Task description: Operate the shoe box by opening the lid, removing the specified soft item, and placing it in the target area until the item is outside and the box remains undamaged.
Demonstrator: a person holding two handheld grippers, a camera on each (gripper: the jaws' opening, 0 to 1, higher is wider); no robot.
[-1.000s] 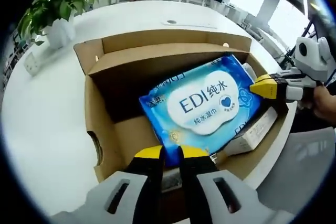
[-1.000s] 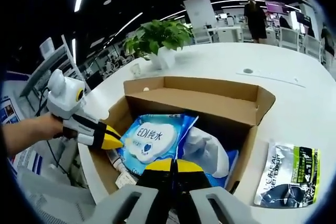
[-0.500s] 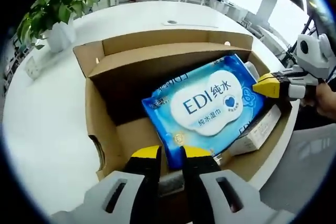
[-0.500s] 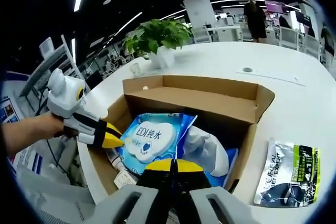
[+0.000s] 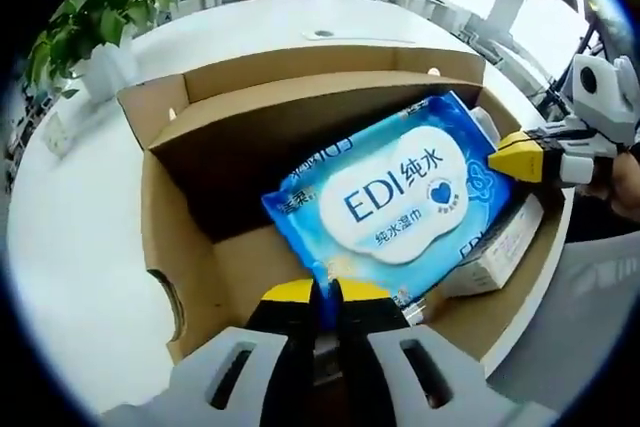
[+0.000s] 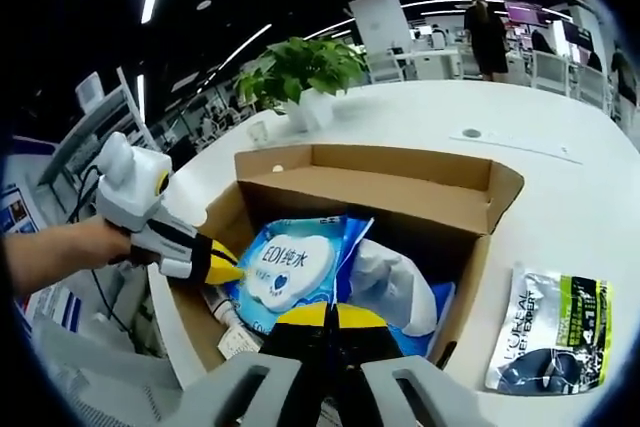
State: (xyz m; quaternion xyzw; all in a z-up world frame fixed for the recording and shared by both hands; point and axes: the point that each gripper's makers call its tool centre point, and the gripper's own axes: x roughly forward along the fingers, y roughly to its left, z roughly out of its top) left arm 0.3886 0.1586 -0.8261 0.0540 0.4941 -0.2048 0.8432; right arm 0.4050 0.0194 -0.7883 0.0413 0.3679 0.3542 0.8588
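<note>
Blue wipes pack [image 5: 395, 202] in box [image 5: 180, 247]; left gripper [image 5: 322, 296] clamps its edge.

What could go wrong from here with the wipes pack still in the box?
The left gripper pinches only the edge of the wipes pack, so the soft pack may slip or tear on lifting. The pack lies tilted over a small white carton, which could be dragged along. The raised box flap might catch and bend.

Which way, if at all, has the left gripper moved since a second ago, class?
Yes. In the right gripper view the left gripper has pushed rightward, further over the cardboard box's near wall, its tips now on the blue wipes pack.
</note>
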